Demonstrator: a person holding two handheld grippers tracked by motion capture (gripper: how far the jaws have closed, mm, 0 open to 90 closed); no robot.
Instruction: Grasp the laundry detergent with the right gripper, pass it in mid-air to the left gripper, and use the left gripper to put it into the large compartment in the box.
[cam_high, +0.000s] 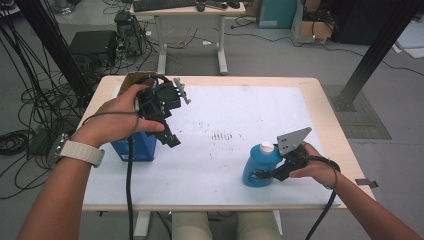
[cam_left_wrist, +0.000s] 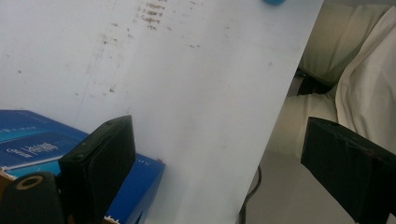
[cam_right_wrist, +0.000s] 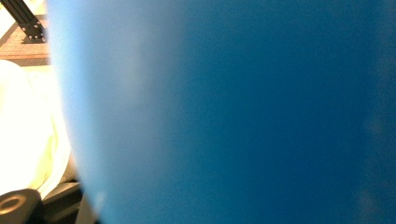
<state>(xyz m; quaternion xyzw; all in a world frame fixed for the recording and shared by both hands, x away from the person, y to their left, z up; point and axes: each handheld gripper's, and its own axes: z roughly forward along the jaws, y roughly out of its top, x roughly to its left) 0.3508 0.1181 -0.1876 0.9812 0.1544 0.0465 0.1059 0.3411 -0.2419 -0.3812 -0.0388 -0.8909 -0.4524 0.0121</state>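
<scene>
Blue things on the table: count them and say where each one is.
2. A blue bottle with a white cap stands near the front right, gripped by the right gripper. A blue box sits at the left edge, beneath the open left gripper.

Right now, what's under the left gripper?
The blue box sits below the left gripper, on the white table. The hand and gripper cover most of the box top; what is printed there can't be read.
</scene>
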